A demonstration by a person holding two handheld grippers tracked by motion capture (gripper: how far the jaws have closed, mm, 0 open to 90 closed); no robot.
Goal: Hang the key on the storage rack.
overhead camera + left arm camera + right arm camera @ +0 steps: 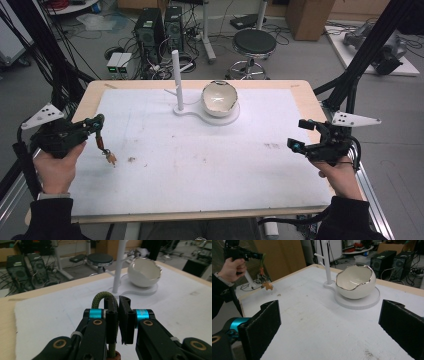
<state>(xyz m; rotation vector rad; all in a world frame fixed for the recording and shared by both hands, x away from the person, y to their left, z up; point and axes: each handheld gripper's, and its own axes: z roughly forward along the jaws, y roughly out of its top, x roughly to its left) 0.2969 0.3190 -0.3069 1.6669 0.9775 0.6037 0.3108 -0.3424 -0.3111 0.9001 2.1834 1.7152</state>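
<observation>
Cluttered lab floor, white-topped table (200,165), left hand-held gripper (118,315) pinching green cord (98,298), right hand-held gripper (329,322) spread

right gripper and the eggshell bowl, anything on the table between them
Nothing: in the right gripper view, bare white mat runs from the open right gripper to the bowl on its stand base.

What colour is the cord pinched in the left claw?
Olive green, seen best in the left gripper view, where the cord loops up from the left claw.
</observation>
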